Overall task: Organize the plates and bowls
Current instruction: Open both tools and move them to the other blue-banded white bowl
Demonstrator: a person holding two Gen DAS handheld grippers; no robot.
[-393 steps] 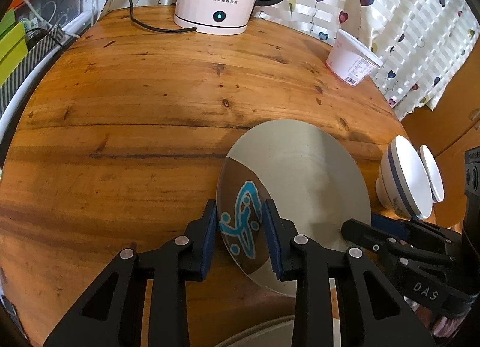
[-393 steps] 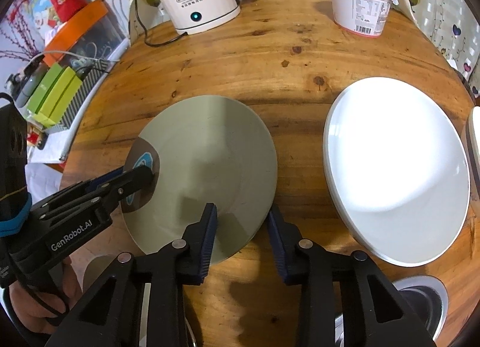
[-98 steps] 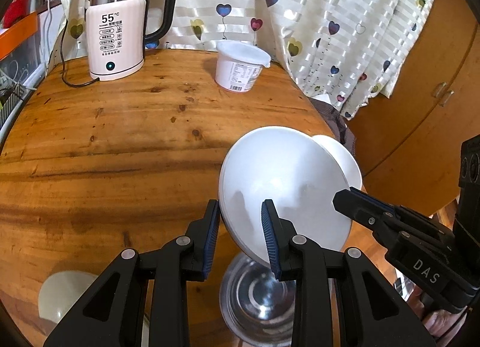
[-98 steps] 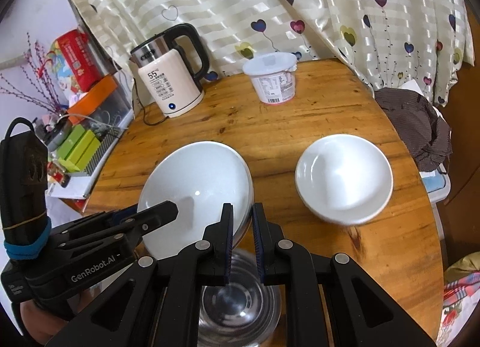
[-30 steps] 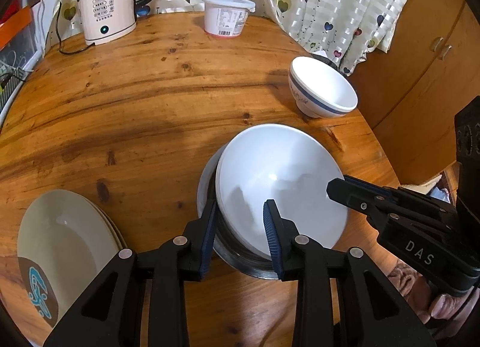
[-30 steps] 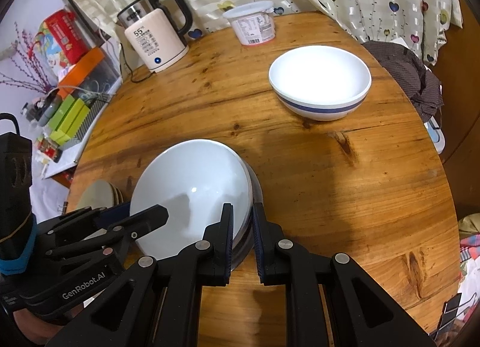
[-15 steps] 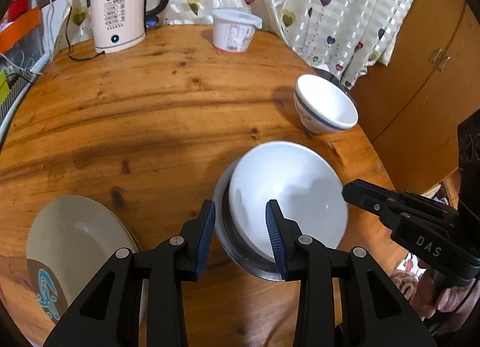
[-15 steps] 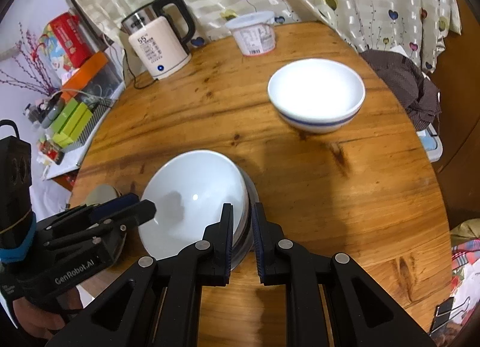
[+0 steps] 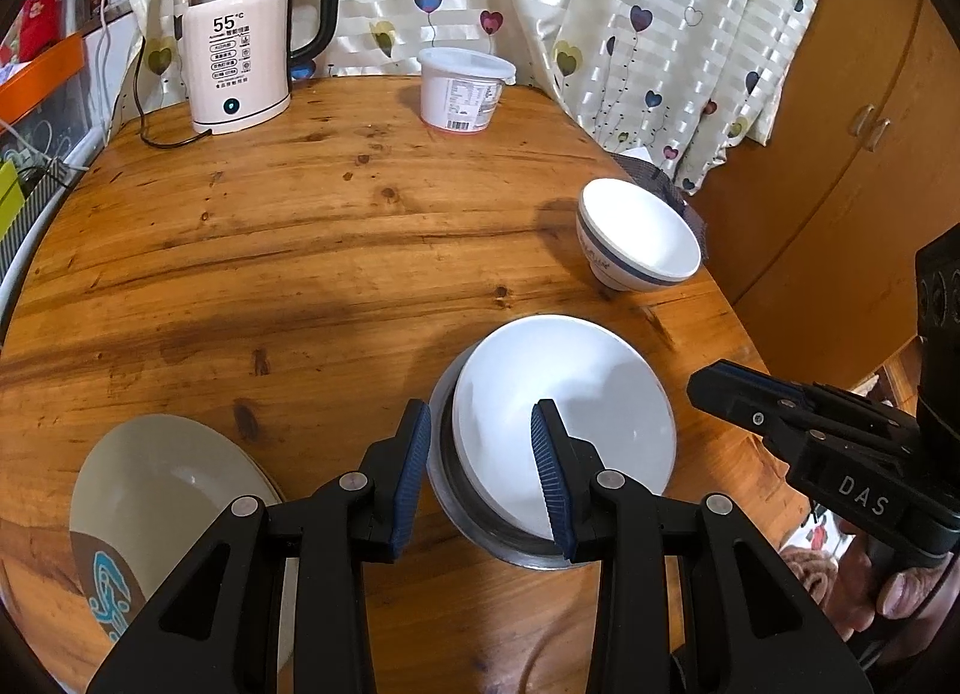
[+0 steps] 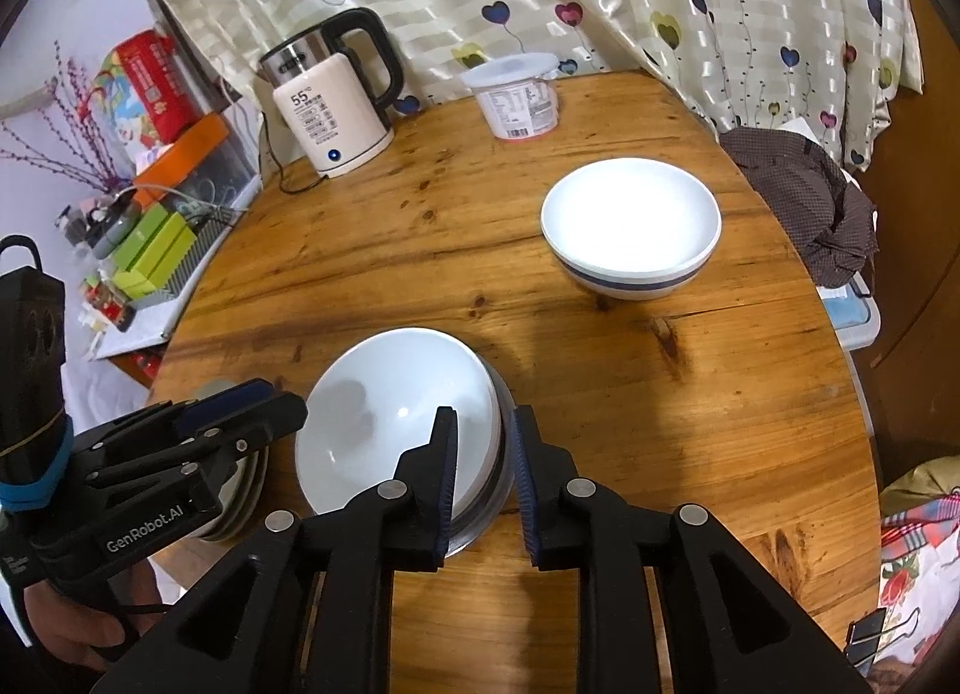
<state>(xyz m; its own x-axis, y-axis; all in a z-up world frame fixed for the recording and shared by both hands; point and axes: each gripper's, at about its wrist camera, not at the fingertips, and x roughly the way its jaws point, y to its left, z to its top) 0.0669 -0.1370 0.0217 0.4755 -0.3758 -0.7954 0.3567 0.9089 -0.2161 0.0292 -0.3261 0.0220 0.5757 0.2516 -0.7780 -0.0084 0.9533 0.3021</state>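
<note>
Bowl (image 10: 630,226) with the blue band sits alone, ahead and right of the white bowl (image 10: 396,418) nested in the steel one. Right gripper (image 10: 483,463), parted and empty, is nearer it; left gripper (image 9: 480,466), spread wide, hangs over the stack, plates (image 9: 162,490) to its left.

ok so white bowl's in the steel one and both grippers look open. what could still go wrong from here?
1. The white bowl looks tilted inside the steel bowl, so it may rock or slide when the next one is added.
2. The blue-banded bowl sits near the table edge; a clumsy approach could push it off.
3. The left gripper and right gripper both straddle the stack's rim, so pulling back carelessly could snag it.
</note>
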